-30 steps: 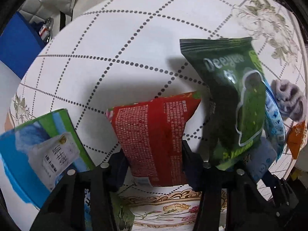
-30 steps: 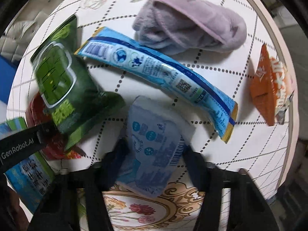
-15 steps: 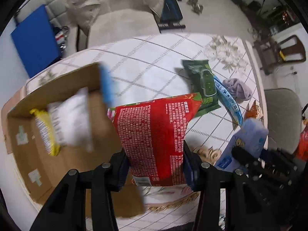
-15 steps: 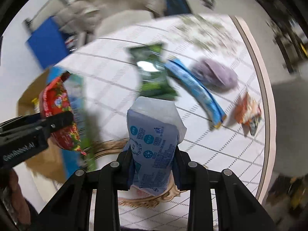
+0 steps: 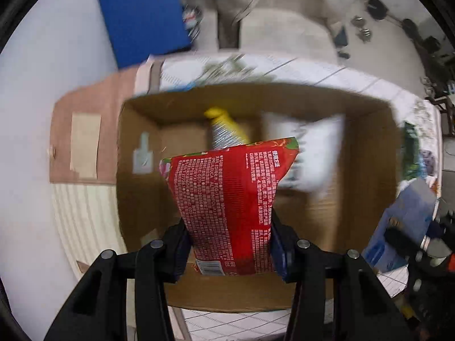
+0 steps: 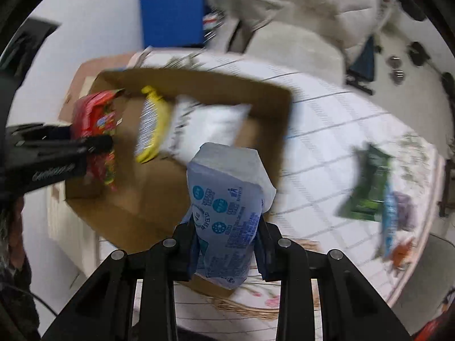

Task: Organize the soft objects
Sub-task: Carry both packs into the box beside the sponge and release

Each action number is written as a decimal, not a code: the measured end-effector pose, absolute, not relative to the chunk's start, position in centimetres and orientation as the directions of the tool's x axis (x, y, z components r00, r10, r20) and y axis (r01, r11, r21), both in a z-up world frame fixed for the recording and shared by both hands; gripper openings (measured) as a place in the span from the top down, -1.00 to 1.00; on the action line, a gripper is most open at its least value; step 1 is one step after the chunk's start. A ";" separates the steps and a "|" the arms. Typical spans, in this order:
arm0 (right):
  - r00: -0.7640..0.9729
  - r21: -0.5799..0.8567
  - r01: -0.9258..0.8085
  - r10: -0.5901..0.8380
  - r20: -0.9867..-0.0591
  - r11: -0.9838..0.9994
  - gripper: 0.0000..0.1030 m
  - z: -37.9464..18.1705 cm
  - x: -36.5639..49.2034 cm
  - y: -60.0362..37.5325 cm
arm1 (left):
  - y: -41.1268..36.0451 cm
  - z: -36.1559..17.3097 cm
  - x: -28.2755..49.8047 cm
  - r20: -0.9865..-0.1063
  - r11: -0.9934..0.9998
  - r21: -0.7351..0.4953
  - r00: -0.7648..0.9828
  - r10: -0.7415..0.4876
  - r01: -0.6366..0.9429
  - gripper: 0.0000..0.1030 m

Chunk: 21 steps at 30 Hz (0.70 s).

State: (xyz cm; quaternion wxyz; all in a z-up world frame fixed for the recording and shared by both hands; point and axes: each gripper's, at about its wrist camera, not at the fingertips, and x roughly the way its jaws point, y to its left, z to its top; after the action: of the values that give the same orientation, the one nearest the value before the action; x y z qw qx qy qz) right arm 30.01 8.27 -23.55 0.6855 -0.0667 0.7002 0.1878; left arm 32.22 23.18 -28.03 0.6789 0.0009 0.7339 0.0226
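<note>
My left gripper (image 5: 229, 248) is shut on a red snack bag (image 5: 231, 199) and holds it above the open cardboard box (image 5: 366, 153). The box holds a yellow packet (image 5: 224, 130) and a white bag (image 5: 310, 153). My right gripper (image 6: 226, 251) is shut on a pale blue tissue pack (image 6: 227, 207), held above the box's near right corner (image 6: 270, 130). The left gripper with the red bag (image 6: 95, 130) shows at the left of the right wrist view. The blue pack (image 5: 406, 218) shows at the right of the left wrist view.
On the white checked tablecloth (image 6: 327, 147) to the right lie a green bag (image 6: 366, 184), a long blue packet (image 6: 389, 218), a purple cloth (image 6: 406, 210) and an orange packet (image 6: 401, 253). A blue panel (image 5: 142, 14) and a pale sofa (image 6: 284, 45) stand behind the table.
Both grippers have lifted off the table and swung left with their packs, from over the tablecloth to above the cardboard box.
</note>
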 end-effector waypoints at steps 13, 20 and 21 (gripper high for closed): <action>-0.223 0.253 -0.431 0.169 -0.960 0.867 0.33 -32.7 28.0 20.0 | 28.1 -37.4 30.0 -0.953 1.000 -0.006 -0.303 -0.012 -0.021 0.13; -0.253 0.265 -0.442 0.164 -0.953 0.857 0.29 -34.4 26.6 21.3 | 28.0 -39.3 28.7 -0.929 0.999 -0.029 -0.369 -0.019 0.022 0.12; -0.255 0.267 -0.441 0.166 -0.953 0.857 0.22 -34.5 26.6 21.3 | 28.1 -39.6 28.8 -0.923 0.999 -0.042 -0.383 -0.033 0.014 0.12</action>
State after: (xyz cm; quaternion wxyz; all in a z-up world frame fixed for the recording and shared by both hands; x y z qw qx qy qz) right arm 26.61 21.29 -34.48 0.6035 -0.0917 0.7511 0.2514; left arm 28.75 28.13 -39.61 0.5554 -0.0059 0.8313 -0.0211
